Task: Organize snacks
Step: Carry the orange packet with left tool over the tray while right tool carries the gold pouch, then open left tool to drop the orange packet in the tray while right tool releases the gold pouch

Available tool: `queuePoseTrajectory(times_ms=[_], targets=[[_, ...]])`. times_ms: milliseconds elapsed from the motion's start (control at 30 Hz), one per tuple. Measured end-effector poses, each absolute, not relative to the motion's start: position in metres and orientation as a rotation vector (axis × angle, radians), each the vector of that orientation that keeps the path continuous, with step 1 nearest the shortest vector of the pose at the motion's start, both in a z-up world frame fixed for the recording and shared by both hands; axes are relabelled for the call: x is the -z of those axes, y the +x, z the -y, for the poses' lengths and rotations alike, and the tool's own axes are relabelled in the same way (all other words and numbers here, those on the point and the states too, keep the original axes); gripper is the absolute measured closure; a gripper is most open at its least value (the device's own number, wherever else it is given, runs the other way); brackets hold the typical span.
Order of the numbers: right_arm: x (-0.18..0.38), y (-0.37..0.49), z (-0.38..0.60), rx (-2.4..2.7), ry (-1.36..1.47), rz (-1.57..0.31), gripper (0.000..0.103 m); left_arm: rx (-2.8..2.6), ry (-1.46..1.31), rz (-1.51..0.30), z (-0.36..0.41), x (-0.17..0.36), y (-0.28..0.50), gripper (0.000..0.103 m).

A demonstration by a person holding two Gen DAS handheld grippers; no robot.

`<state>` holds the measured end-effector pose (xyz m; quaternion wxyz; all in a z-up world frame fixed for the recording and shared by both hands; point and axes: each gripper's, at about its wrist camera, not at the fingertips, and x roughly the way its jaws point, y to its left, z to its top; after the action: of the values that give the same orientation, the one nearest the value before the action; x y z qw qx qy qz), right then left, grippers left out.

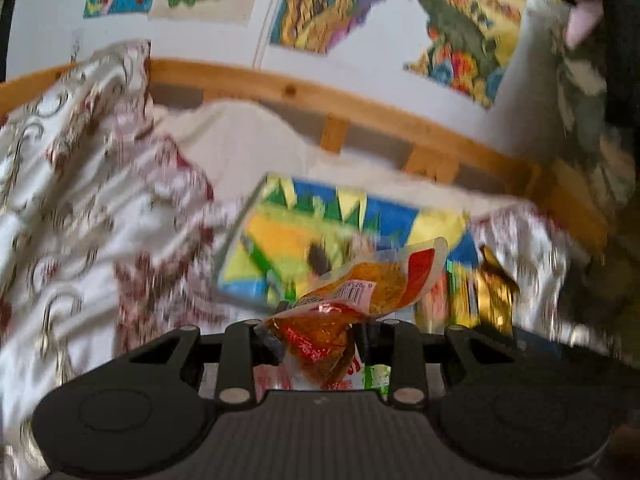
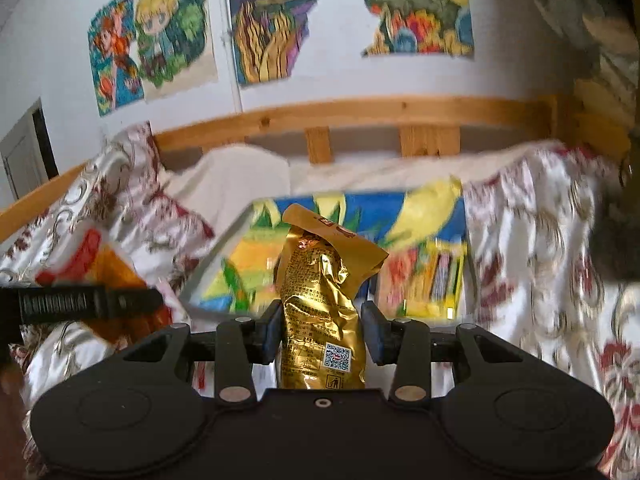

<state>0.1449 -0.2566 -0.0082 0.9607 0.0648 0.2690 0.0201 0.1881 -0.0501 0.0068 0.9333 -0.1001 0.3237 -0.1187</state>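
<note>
The left gripper (image 1: 316,340) has an orange snack packet (image 1: 352,292) pinched between its jaws, which are drawn in close on the crumpled lower end while the top of the packet flops forward and to the right, barcode label facing up. Over on the right, the right gripper (image 2: 320,336) has a gold snack bag (image 2: 324,304) standing upright between its jaws; the left pad is against the bag, the right pad sits just beside it with a sliver of gap, so the grip looks loose at best. Both packets are held up above a bed covered by a white and red patterned bedspread (image 2: 532,240). Straight ahead of both grippers lies a colourful box (image 2: 256,256), blue, yellow and green, resting on the bedspread, with more bright packets (image 2: 436,280) blurred at its right end. In the right wrist view the orange packet (image 2: 104,264) and the left gripper's black finger (image 2: 88,302) show at the left edge. In the left wrist view the gold bag (image 1: 494,292) peeks in at the right. Behind the bed runs a wooden rail (image 2: 360,114), and above it cartoon posters (image 2: 160,36) are stuck on the white wall.
</note>
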Motion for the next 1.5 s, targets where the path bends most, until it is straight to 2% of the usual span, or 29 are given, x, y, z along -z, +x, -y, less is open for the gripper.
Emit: queuePoseTrajectory(times_ms=[300, 467, 633, 1033, 1500], targets=[[0.002, 0.191, 0.263, -0.075, 0.045, -0.417, 0.060, 0.196, -0.236, -0.596, 0.064, -0.023, 0.271, 0.067], [0.009, 0.224, 0.265, -0.065, 0.008, -0.396, 0.059, 0.188, -0.262, -0.624, 0.077, -0.006, 0.311, 0.067], [0.030, 0.257, 0.274, -0.032, 0.005, -0.452, 0.059, 0.175, -0.261, -0.672, 0.089, 0.017, 0.339, 0.067], [0.082, 0.288, 0.277, -0.014, -0.001, -0.616, 0.059, 0.179, -0.228, -0.778, 0.102, 0.055, 0.357, 0.067], [0.089, 0.291, 0.272, -0.026, -0.018, -0.649, 0.058, 0.166, -0.190, -0.863, 0.109, 0.070, 0.364, 0.066]])
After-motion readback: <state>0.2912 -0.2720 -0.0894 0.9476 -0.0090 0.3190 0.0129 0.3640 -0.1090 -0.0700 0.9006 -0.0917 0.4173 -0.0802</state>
